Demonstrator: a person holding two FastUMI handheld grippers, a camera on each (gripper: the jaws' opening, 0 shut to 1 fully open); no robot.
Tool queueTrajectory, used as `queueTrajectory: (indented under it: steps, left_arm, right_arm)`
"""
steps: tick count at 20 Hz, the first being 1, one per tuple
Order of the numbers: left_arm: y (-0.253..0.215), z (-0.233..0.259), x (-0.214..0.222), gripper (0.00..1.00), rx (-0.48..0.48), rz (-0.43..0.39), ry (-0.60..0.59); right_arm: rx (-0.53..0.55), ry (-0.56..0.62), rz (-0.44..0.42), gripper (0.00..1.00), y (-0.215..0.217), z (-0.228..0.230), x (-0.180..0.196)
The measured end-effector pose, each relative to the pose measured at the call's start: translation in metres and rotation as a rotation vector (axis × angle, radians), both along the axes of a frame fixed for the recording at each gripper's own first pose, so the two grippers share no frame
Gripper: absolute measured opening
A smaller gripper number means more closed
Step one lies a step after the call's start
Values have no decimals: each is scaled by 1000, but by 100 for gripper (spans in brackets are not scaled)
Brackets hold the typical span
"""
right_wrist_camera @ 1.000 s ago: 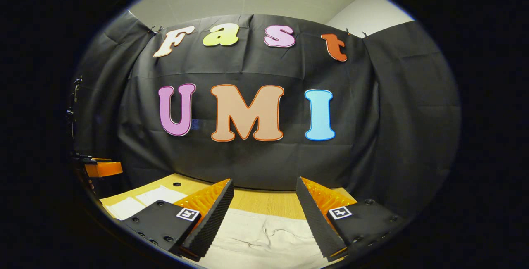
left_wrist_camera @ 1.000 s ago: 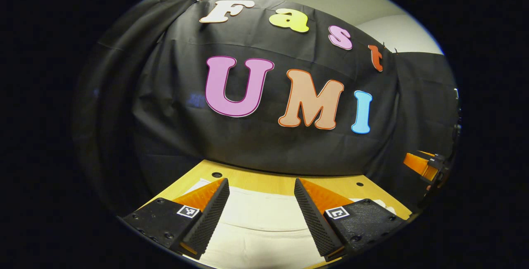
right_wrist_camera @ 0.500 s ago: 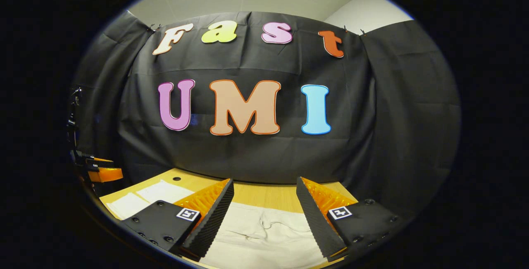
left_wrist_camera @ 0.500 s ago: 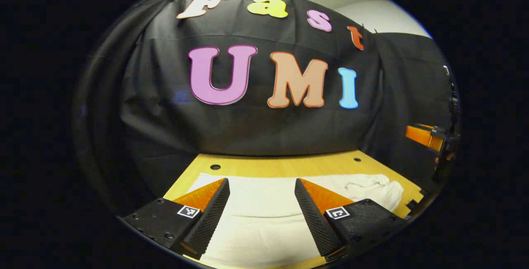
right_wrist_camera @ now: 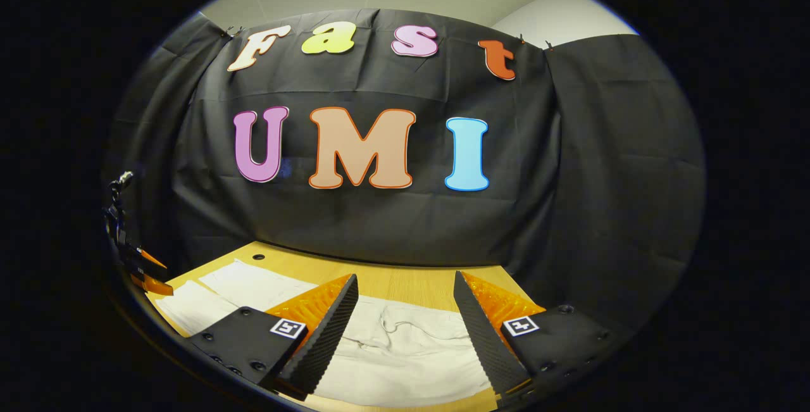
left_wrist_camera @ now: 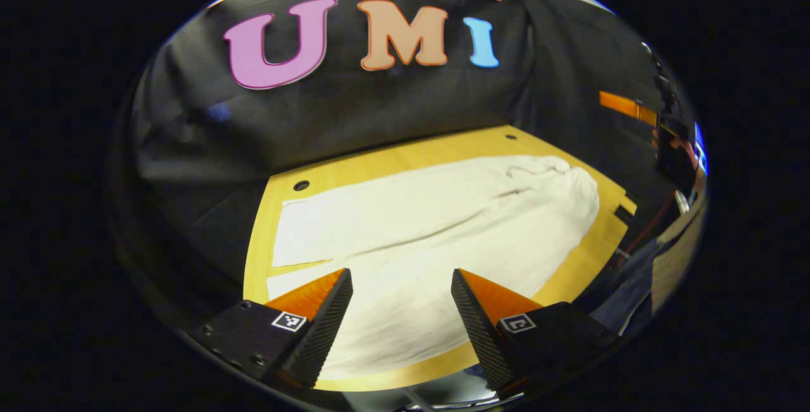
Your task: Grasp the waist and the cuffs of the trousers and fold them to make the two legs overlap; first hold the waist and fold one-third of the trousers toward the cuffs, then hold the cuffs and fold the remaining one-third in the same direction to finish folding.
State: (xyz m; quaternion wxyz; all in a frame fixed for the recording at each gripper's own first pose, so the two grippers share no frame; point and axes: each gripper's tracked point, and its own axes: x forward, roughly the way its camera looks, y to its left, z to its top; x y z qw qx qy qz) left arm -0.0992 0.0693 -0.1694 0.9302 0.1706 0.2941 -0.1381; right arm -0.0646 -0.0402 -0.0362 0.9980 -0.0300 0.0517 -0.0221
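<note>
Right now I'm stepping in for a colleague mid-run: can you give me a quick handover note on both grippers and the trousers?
Left gripper: open, holding nothing, above the trousers, towards the cuff end.
Right gripper: open, holding nothing, over the waist end, where the drawstring shows.
Trousers: spread flat on the wooden table, legs side by side, cuffs apart.
Done: no fold visible.
Left: grasp waist and cuffs, lay one leg over the other, fold the waist third towards the cuffs, then fold the cuff third.

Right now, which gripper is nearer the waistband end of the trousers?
Right. The right gripper hangs open just above the trousers' drawstring waistband. The left gripper, also open, is over the cuff end, with the waistband at the table's far end.
</note>
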Motion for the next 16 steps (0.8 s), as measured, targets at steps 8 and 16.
queueTrajectory:
  steps: [8,16]
  left_arm:
    - [15,-81,-45,92,233,-310,348]
    - [53,-138,-64,86,378,-415,621]
  right_arm:
    - [-12,47,-48,97,-12,-18,-22]
    - [-67,93,-66,97,-12,-32,-34]
